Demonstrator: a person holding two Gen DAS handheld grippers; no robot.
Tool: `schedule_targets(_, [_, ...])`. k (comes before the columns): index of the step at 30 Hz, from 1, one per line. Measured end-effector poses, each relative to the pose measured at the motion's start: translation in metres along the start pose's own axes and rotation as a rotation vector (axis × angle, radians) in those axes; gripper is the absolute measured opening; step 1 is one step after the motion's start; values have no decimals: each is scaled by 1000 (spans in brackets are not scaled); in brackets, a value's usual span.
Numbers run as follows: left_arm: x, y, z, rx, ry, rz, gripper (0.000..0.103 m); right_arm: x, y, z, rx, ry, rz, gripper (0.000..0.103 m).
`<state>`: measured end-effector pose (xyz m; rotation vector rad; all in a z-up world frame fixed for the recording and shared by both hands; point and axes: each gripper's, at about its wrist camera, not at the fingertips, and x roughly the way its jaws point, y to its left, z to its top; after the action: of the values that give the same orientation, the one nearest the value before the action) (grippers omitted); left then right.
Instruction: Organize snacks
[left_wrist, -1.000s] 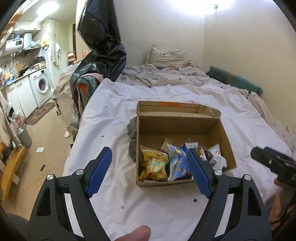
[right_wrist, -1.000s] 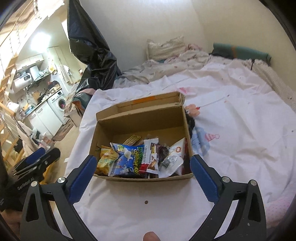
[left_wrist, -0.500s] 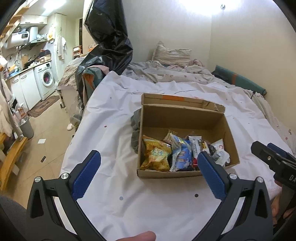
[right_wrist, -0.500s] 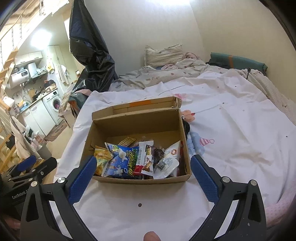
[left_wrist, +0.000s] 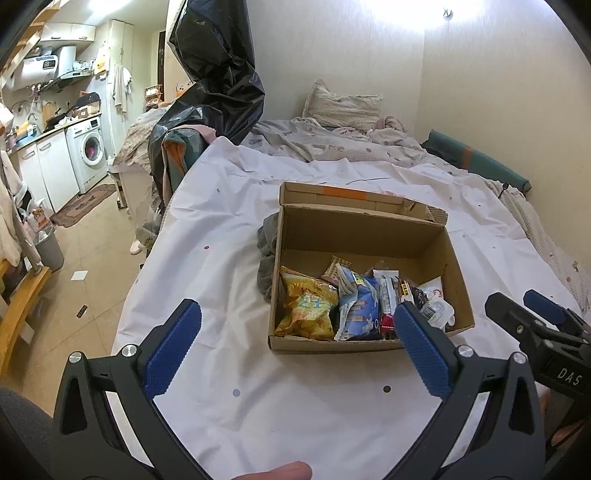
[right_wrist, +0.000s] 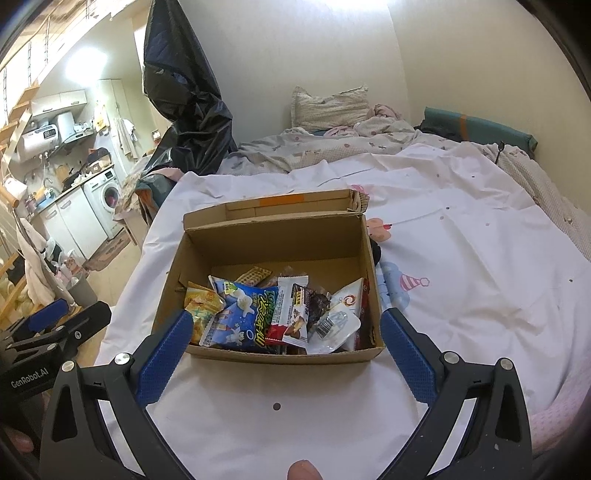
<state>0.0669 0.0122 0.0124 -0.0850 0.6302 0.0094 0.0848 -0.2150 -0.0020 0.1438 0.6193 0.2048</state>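
The open cardboard box (right_wrist: 266, 236) of snack packets (right_wrist: 255, 314) sits on the white sheet (right_wrist: 461, 258) – a grey cloth (left_wrist: 266, 254) against its left wall – while the left gripper (left_wrist: 295, 350) and the right gripper (right_wrist: 286, 347) both hover before it, jaws wide apart, holding nothing.

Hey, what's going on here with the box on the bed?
A person holds a two-finger gripper in each hand over a white-sheeted bed. An open cardboard box sits there with snack packets bunched along its near side. The left gripper and right gripper are both open and empty, short of the box.
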Motion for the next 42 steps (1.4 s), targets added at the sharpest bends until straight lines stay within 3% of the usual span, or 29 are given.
schedule_targets(42, [-3, 0, 3, -3, -13, 9, 103, 5, -8, -2, 10, 18, -5, 103])
